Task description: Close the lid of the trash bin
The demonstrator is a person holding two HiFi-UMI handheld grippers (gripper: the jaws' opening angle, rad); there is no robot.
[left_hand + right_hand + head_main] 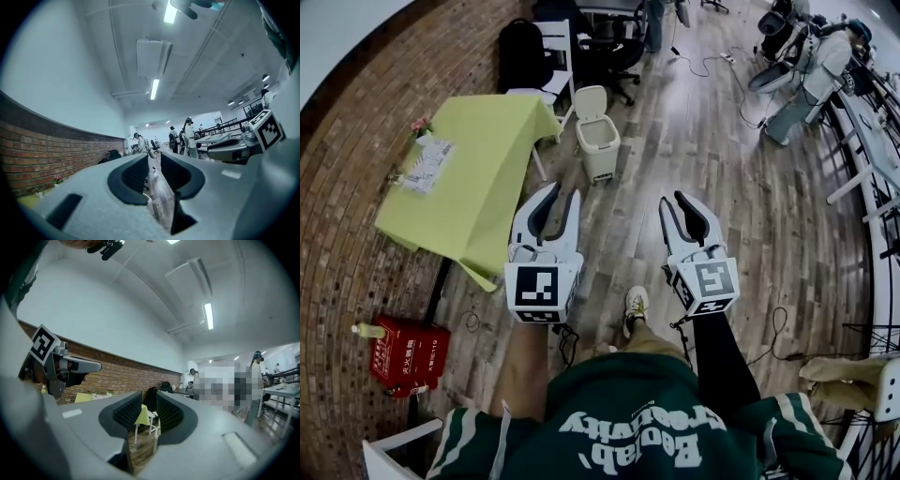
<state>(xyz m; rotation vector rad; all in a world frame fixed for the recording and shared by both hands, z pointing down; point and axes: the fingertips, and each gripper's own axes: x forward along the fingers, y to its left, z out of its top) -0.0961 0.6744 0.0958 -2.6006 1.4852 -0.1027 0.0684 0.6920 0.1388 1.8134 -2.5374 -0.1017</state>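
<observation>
Fingers (pixel 534 208) apart — trash bin (pixel 598 142) well ahead, beside table's (pixel 478 173) edge.

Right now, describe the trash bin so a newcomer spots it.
Find the table with the yellow-green cloth by the brick wall. Off its far right corner stands the trash bin. It is the only small cream box there, lid tipped up open.

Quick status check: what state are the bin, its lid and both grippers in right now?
trash bin: upright on the floor, open.
lid: swung up, not yet closed.
left gripper: jaws apart, nothing between them.
right gripper: jaws apart, nothing between them.
</observation>
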